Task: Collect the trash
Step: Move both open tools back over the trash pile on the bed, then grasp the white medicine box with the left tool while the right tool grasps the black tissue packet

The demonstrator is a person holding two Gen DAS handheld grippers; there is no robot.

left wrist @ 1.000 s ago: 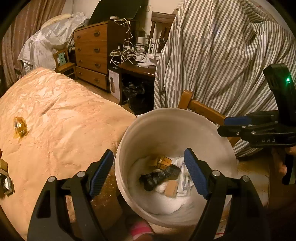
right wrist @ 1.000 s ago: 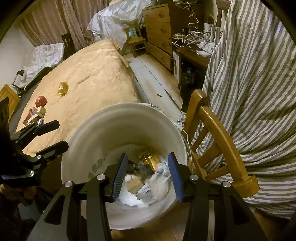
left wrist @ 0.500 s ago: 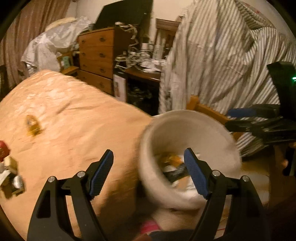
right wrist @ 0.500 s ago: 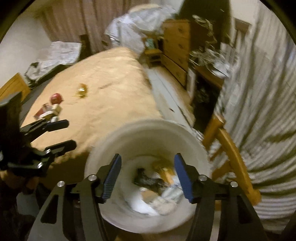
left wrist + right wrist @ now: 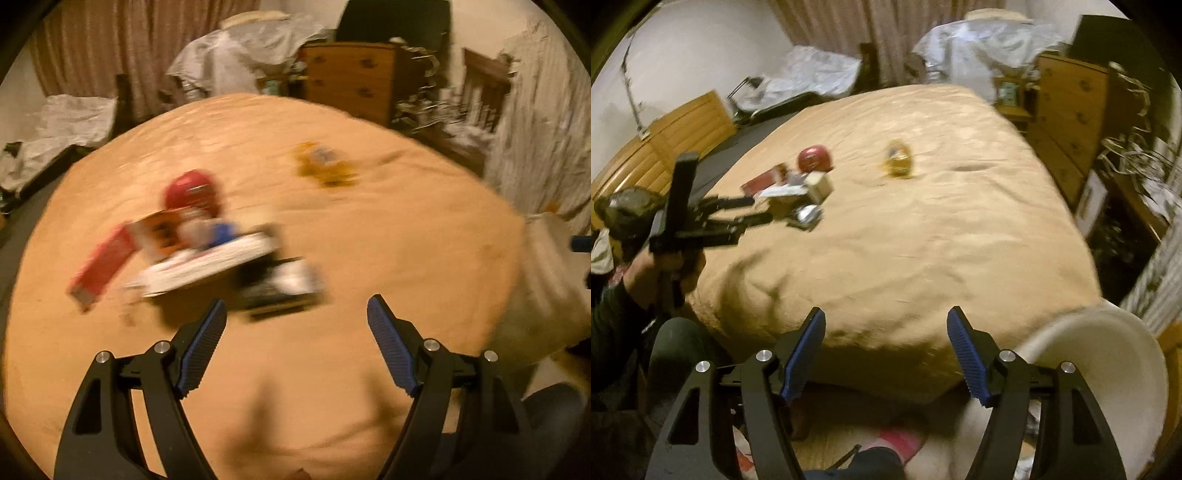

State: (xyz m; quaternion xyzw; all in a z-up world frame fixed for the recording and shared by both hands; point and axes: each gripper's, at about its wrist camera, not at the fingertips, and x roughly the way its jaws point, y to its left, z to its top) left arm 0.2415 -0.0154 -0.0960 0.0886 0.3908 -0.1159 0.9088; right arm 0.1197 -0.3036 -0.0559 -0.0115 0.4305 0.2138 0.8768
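Left gripper [image 5: 296,319] over the tan bedspread [image 5: 369,258], jaws spread wide, nothing between them, pointed at a blurred pile of trash [image 5: 207,258]: red round piece, red packet, white and black wrappers. Yellow wrapper [image 5: 898,158] apart, farther up the bed. Right gripper [image 5: 885,334] at the bed's near edge, jaws wide too, empty. White bucket [image 5: 1115,354] on the floor just right of it

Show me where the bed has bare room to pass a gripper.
Free: the bedspread between the trash cluster and the bucket, and the far half beyond the yellow wrapper. Crowded: around the cluster, where the left gripper points.
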